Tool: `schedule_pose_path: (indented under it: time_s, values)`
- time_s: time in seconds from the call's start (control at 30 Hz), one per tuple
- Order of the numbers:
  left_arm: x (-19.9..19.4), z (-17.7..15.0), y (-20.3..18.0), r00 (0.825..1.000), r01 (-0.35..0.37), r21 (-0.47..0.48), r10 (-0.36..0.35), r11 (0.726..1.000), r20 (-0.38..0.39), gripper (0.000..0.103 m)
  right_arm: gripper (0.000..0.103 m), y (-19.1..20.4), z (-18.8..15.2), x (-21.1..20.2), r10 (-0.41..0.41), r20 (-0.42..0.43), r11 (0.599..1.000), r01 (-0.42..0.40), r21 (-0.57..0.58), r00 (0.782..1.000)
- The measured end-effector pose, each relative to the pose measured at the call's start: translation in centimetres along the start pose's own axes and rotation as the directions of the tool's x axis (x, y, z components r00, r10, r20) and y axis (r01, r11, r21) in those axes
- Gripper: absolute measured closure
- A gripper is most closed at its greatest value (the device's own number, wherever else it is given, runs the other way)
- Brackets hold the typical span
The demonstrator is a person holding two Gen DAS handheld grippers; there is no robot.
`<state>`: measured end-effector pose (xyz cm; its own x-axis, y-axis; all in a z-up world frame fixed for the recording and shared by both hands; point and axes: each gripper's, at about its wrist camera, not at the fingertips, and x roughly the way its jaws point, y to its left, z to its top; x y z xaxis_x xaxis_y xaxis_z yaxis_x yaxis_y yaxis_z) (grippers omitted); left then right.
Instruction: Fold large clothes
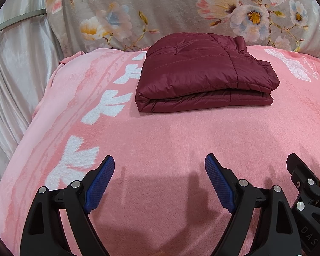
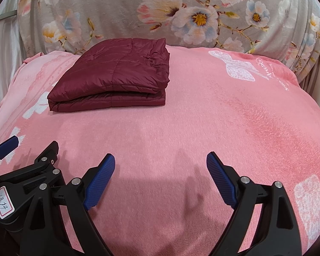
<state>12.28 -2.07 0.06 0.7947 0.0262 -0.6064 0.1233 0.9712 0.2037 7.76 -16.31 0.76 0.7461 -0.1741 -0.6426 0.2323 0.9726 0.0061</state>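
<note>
A dark red quilted jacket [image 1: 204, 72] lies folded into a compact stack on the pink blanket [image 1: 160, 140], toward the far side. It also shows in the right wrist view [image 2: 113, 74], at the far left. My left gripper [image 1: 159, 160] is open and empty, hovering over the blanket well short of the jacket. My right gripper [image 2: 160, 157] is open and empty too, beside the left one and to the right of the jacket. Each gripper shows at the edge of the other's view.
A grey floral blanket [image 1: 170, 10] rises behind the pink blanket. Shiny white curtain fabric [image 1: 17, 64] hangs at the left edge. The pink blanket [image 2: 224, 117] has white butterfly prints and spreads wide to the right of the jacket.
</note>
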Motion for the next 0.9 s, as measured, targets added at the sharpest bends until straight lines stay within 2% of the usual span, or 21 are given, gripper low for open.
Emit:
schedule_pose_path:
  time_s: [0.57, 0.9]
  values:
    - [-0.15, 0.20, -0.20, 1.000, -0.014, 0.009, 0.014, 1.000, 0.005, 0.022, 0.018, -0.03, 0.03, 0.05, 0.000, 0.000, 1.000, 0.000, 0.001, 1.000]
    - [-0.06, 0.34, -0.25, 1.000, -0.013, 0.015, 0.013, 1.000, 0.002, 0.027, 0.018, 0.03, -0.03, 0.10, 0.000, 0.000, 1.000, 0.000, -0.002, 1.000]
